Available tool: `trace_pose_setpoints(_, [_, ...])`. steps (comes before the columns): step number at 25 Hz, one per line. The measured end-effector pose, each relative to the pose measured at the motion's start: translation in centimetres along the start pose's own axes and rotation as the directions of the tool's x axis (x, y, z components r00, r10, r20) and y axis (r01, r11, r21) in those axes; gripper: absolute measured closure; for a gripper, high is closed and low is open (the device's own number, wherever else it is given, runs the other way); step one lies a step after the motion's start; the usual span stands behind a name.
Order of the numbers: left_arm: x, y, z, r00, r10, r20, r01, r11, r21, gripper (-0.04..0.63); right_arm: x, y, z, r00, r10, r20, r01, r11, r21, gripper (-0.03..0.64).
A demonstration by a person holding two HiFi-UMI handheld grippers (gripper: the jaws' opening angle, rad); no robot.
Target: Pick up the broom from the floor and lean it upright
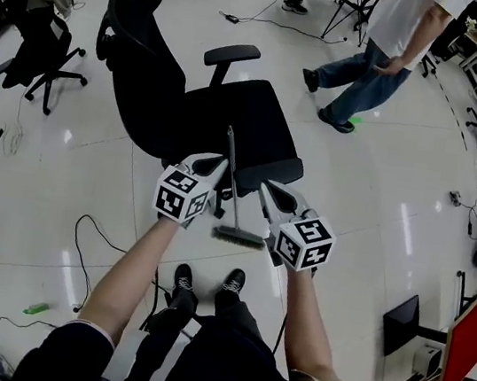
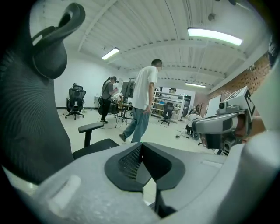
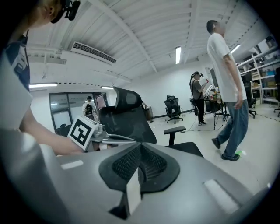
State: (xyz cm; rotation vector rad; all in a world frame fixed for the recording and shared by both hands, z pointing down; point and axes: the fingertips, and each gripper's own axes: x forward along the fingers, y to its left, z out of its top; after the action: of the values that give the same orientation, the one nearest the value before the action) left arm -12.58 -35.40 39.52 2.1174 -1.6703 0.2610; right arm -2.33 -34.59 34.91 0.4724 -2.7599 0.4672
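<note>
In the head view the broom [image 1: 231,186] stands steeply. Its brush head [image 1: 240,237] is low by my feet, and its thin grey handle runs up over the front edge of the black office chair [image 1: 233,112]. My left gripper [image 1: 221,166] hangs just left of the handle with its jaws together. My right gripper [image 1: 265,189] hangs to the right, apart from the handle. In the left gripper view the left gripper [image 2: 142,146] is shut with nothing gripped. The right gripper view shows the right gripper [image 3: 139,151] likewise shut, with the chair [image 3: 127,118] ahead.
A person [image 1: 397,40] walks across the floor behind the chair. Another office chair [image 1: 41,46] stands at the left. Cables [image 1: 87,242] lie on the white floor near my feet [image 1: 206,280]. A red panel [image 1: 466,342] and shelving are on the right.
</note>
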Motion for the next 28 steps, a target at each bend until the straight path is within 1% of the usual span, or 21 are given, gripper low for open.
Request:
trace_pose_setpoints(5, [-3.8, -1.8, 2.3, 0.996, -0.034, 0.081, 0.035, 0.999, -0.019, 0.594, -0.3, 1.9, 1.3, 0.999, -0.003, 0.033, 0.003, 1.000, -0.018, 0.615])
trace_pose_setpoints(8, [-5.6, -3.2, 3.4, 0.992, -0.059, 0.111, 0.061, 0.998, -0.021, 0.594, -0.5, 3.1, 2.0, 0.998, 0.001, 0.065, 0.001, 1.000, -0.025, 0.615])
trace_pose_setpoints(11, [-7.0, -4.8, 3.8, 0.988, -0.096, 0.118, 0.098, 0.995, -0.013, 0.594, -1.0, 4.2, 2.3, 0.996, 0.002, 0.095, 0.001, 0.999, -0.032, 0.615])
trace_pose_setpoints(17, [-8.5, -6.9, 4.4, 0.981, -0.139, 0.135, 0.142, 0.990, -0.011, 0.594, -1.6, 5.4, 2.8, 0.995, 0.007, 0.102, -0.001, 0.998, -0.062, 0.615])
trace_pose_setpoints(20, [-8.8, -7.4, 4.7, 0.980, -0.144, 0.139, 0.147, 0.989, -0.009, 0.594, -1.8, 5.9, 3.1, 0.994, 0.019, 0.106, -0.011, 0.997, -0.074, 0.615])
trace_pose_setpoints(24, [-9.0, -7.5, 5.4, 0.979, -0.142, 0.144, 0.142, 0.990, 0.013, 0.594, -1.6, 6.4, 3.8, 0.993, 0.042, 0.111, -0.031, 0.994, -0.101, 0.615])
trace_pose_setpoints(28, [-8.8, -7.6, 5.7, 0.980, -0.136, 0.142, 0.135, 0.991, 0.017, 0.594, -1.8, 6.1, 4.7, 0.992, 0.042, 0.118, -0.028, 0.993, -0.117, 0.615])
